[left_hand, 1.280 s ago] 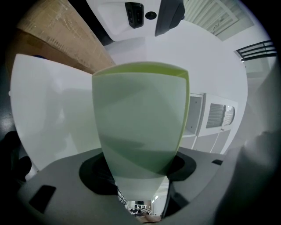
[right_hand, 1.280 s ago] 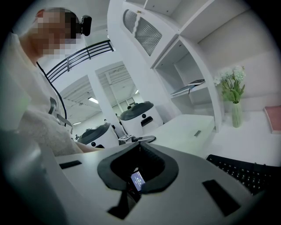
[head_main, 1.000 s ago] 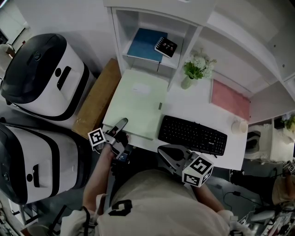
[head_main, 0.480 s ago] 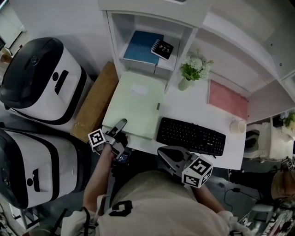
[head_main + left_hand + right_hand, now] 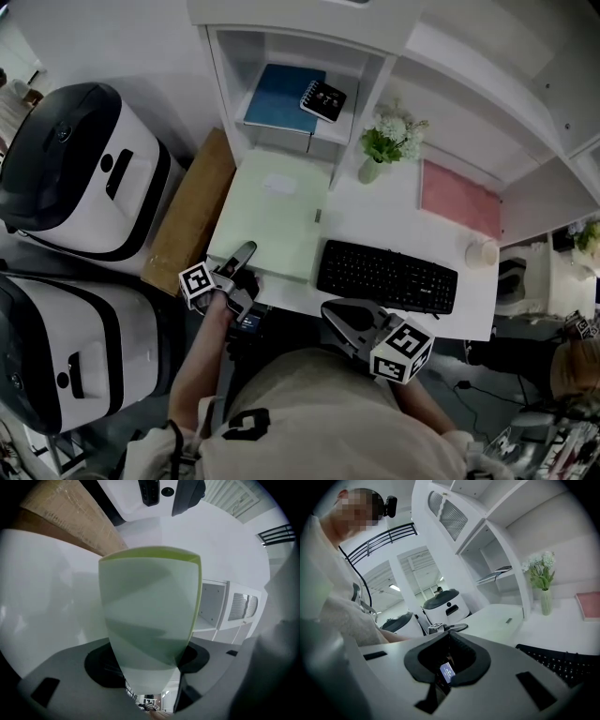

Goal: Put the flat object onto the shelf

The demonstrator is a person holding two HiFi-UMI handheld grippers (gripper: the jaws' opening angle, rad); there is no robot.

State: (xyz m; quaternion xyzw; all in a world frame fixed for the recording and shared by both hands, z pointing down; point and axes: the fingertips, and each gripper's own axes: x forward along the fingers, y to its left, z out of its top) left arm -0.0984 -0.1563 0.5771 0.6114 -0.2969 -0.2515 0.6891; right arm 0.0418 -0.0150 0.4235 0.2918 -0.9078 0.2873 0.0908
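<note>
Folder (image 5: 272,217) in left claw (image 5: 246,254) (green)

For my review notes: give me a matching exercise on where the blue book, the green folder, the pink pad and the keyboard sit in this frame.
Things:
1. blue book
2. pale green folder
3. pink pad
4. keyboard

Places:
A. on the desk, right of the flower vase
B. inside the shelf compartment
C. at the desk's near edge, right of the pale green folder
D. on the desk's left part, just in front of the shelf

Pairs: 1-B; 2-D; 3-A; 4-C
</note>
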